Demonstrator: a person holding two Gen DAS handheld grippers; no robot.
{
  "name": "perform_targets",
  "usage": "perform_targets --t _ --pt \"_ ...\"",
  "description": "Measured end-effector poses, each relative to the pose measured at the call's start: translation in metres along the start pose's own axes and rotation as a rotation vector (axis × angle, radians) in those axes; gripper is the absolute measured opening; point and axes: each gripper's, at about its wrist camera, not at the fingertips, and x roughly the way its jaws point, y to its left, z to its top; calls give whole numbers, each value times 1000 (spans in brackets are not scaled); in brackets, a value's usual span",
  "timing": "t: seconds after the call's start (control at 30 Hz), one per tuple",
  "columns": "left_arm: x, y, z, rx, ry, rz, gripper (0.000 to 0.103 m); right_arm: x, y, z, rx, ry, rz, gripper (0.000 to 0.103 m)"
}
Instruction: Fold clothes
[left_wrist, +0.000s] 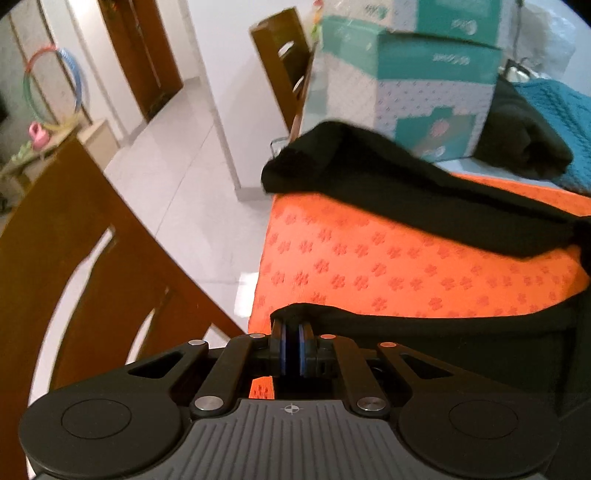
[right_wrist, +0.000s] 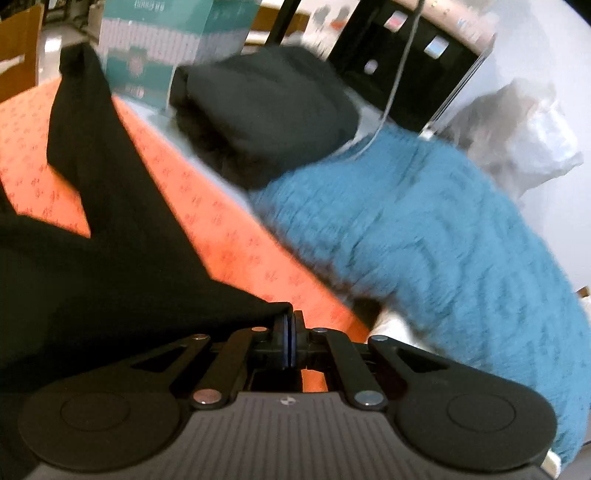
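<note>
1. My left gripper (left_wrist: 291, 332) and right gripper (right_wrist: 290, 323) each pinch an edge of the black garment (left_wrist: 424, 206).
2. The garment lies on the orange mat (left_wrist: 369, 266), its long axis running toward upper left in the right view.

Black garment (left_wrist: 424, 199): matt, soft cloth. Orange mat (left_wrist: 369, 269): textured cloth, embossed flowers. Teal knit (right_wrist: 424, 240): rough, nubbly wool. Chair (left_wrist: 66, 258): smooth varnished wood. Floor (left_wrist: 177, 177): glossy tile.

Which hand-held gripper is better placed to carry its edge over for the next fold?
Probably left: the left hand-held gripper has bare orange mat ahead; the right hand-held gripper faces a teal sweater.
</note>
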Motion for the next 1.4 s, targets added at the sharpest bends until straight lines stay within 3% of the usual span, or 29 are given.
perform_targets --t 0.07,0.1,0.13,0.2,0.3,0.4,0.7,1.03,1.27,1.4 --pt "0 1 -1 -7 -15 -12 16 -1 0 -1 -5 25 17 5" --pt "-1 3 0 -15 -12 -22 27 -3 -1 -1 -8 32 21 14" --pt "-4 5 -1 -21 -15 -31 46 -6 -1 -2 -11 39 24 25" --pt "-12 7 -2 -26 -29 -48 63 -12 -2 -3 -15 54 32 33" --pt "-27 10 -6 -22 -27 -49 64 -34 -13 -8 28 80 67 41" --pt "-45 16 -13 -45 -4 -73 68 -61 -22 -20 91 102 104 41" --pt "-92 9 -65 -136 59 -144 70 -148 -35 -93 409 96 83 41" --pt "-114 31 -123 -402 84 -207 69 -221 -25 -192 701 93 2 41" --pt "-113 41 -146 -589 56 -227 64 -235 -18 -259 969 109 -37 41" --pt "-108 39 -152 -644 56 -237 63 -233 -23 -284 1116 75 -52 41"
